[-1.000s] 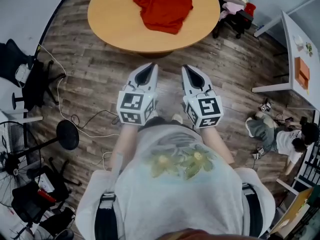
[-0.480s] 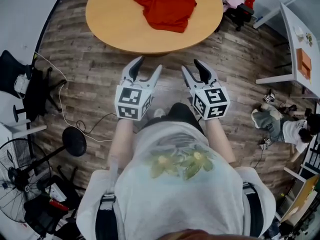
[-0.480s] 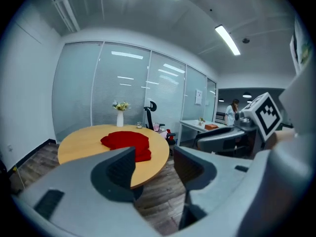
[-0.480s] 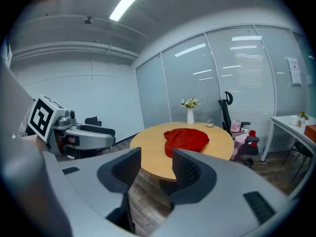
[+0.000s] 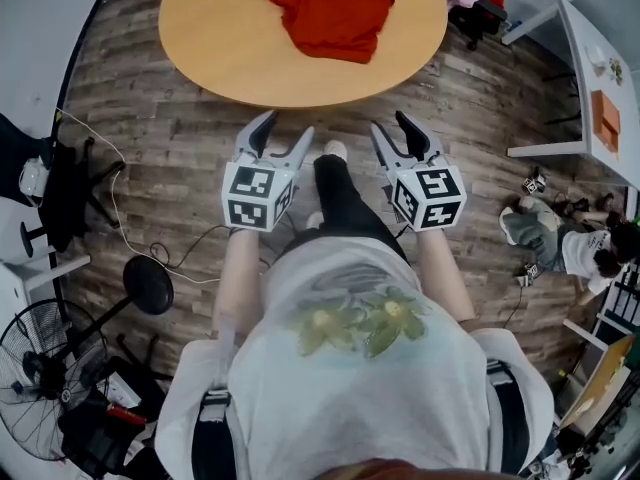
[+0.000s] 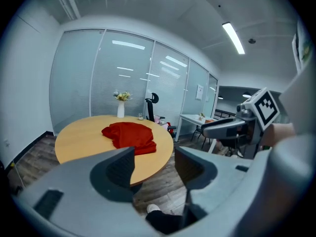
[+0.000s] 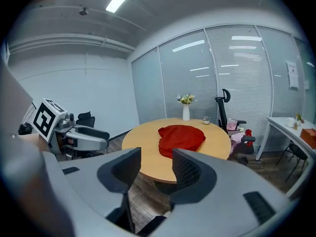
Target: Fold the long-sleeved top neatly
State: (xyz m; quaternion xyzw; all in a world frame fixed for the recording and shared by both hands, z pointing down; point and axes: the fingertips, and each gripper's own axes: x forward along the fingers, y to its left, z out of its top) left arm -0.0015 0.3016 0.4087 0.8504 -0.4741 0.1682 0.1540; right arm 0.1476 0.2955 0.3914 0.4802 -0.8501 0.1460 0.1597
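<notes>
Table (image 5: 230, 58), red top (image 5: 328, 8), vase (image 6: 121, 110) of flowers (image 6: 121, 96), left gripper (image 5: 285, 128), right gripper (image 5: 393, 126) both opening, empty

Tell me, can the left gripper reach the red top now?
Probably not yet. The left gripper, its jaws just opened with nothing between them, hangs over the floor short of the table, and the top lies well in from the near edge. Nothing blocks the way; a step closer should do.
</notes>
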